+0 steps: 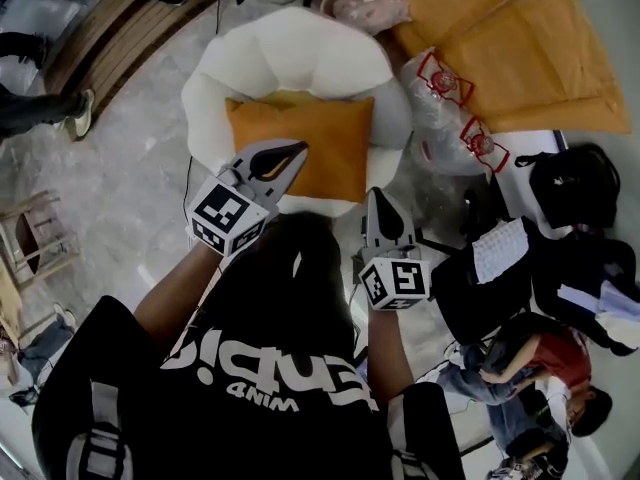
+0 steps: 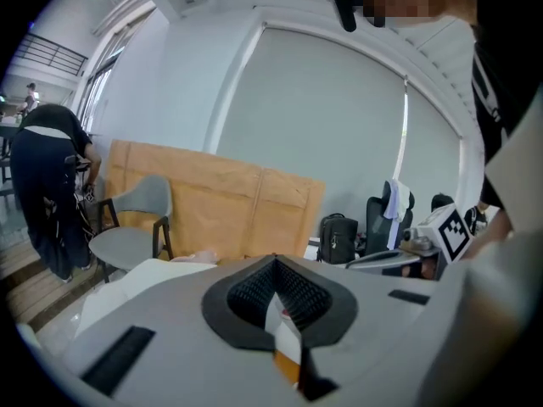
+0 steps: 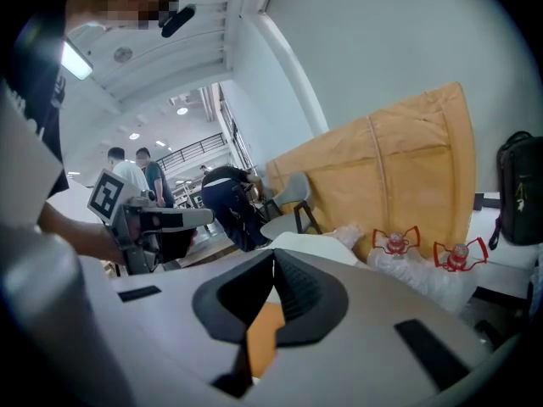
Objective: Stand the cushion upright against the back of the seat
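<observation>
Chair of bare pale wood stands well left of the puffy white upholstered armchair. Left gripper, grey with a black-and-white marker cube, reaches in from the armchair's near-left side. Its tip is over the seat. In the left gripper view the left gripper has its jaws pressed together with nothing between them; a sliver of orange shows below.

Flat rectangular orange fabric cushion lies flat on the armchair's seat, with its long far edge toward the backrest, not stood up. The left gripper's tip overlaps its near-left part; contact cannot be told.

Right gripper, same build, sits at the armchair's near-right front edge, just off the cushion's near-right corner. In the right gripper view the right gripper has its jaws together, holding nothing, with the cushion seen beneath.

Clear plastic bags of red-capped bottles lean just right of the armchair. A tan paper-wrapped flat panel lies beyond the armchair's right side. A black backpack sits well right of the armchair.
</observation>
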